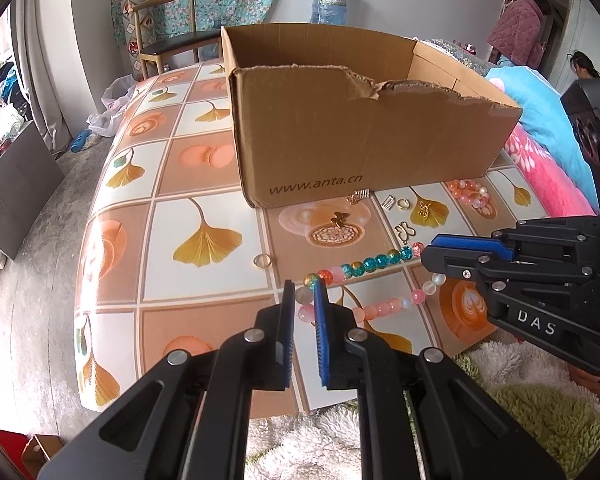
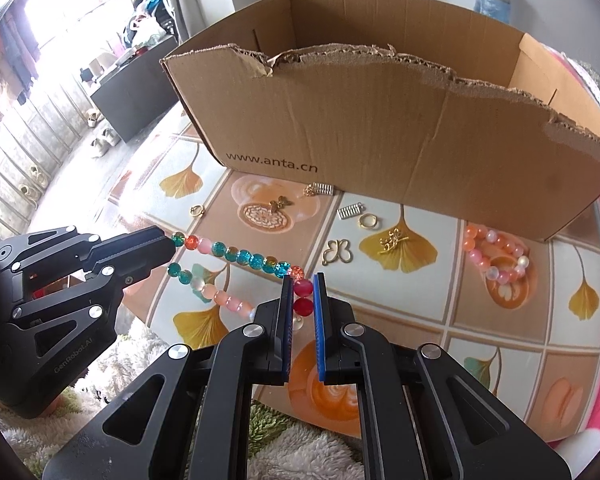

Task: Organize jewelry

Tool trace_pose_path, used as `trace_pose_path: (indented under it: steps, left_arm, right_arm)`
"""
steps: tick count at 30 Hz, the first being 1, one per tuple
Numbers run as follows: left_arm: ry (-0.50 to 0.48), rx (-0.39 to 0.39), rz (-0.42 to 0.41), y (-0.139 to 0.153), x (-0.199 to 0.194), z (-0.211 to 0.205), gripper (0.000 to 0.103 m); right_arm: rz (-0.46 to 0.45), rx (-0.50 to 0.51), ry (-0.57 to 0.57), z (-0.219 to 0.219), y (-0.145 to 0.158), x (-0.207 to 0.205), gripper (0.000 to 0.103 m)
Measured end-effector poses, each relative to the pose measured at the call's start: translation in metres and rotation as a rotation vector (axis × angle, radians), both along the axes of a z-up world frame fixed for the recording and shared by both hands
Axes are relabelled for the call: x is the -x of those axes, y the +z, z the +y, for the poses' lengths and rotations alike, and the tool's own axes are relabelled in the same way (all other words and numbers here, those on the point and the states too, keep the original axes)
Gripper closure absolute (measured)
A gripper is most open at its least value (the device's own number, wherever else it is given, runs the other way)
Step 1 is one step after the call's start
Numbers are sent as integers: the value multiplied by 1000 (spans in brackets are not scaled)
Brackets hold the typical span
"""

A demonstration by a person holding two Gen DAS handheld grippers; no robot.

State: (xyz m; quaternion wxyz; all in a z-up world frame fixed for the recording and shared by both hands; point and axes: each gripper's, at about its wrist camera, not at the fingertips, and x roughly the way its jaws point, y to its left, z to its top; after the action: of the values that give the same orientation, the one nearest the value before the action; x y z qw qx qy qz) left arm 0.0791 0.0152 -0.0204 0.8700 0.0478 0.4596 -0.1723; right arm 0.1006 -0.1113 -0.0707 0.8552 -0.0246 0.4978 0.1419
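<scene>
beads are stretching between both grippers — a bracelet (image 1: 364, 266) of teal, pink and orange beads is being held at its two ends, pulled into a long narrow loop above the table (image 1: 204, 216). left gripper (image 1: 305, 292) is clamping down on pale pink beads at one end of the loop, its blue pads (image 1: 321, 320) pressing on them from both sides. right gripper (image 2: 303, 292) is pinching two red beads at the other end, its jaws closed on them the same way. in the left wrist view the right gripper (image 1: 426, 254) is reaching in from the right side, tips meeting the teal end of the strand.

beyond the right gripper's fingertips, small pieces are lying loose on the patterned tablecloth: a butterfly outline charm (image 2: 336, 252), a gold leafy charm (image 2: 394, 240), a gold ring (image 2: 367, 221), a small silver comb-like piece (image 2: 350, 212) and a gold butterfly charm (image 2: 281, 203). farther right, a second bracelet (image 2: 496, 260) of pink and orange beads is sitting in a heap. another ring (image 1: 262, 261) is lying just ahead and left of the left gripper.

behind all of it, a torn cardboard box (image 2: 380, 120) is standing open — its front wall printed with a web address.
</scene>
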Motion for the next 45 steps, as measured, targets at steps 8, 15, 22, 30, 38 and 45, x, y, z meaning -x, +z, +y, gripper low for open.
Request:
trace_pose_path:
  steps: [8,15,22,30,38,45]
  left_arm:
    - [0,-5,15,-3,3,-3,94]
    - [9,-5,20,-4,5,-3,94]
    - [5,-7,30,-6,9,-5,94]
    - [8,-3,25,-6,16,-6,94]
    - [7,4,4,-1,23,-6,94]
    - [7,25,-34,12,28,-3,94]
  right_arm:
    - [20,-4,-2,1,-6,7,96]
    - [36,-7,8,5,-10,10,96]
    - [45,-16,-5,1,-13,15,96]
    - [44,-16,-5,1,-14,18,96]
    - [22,-18,-13,-3,-10,18,96]
    - [1,-21,-10,-5,1,23,96]
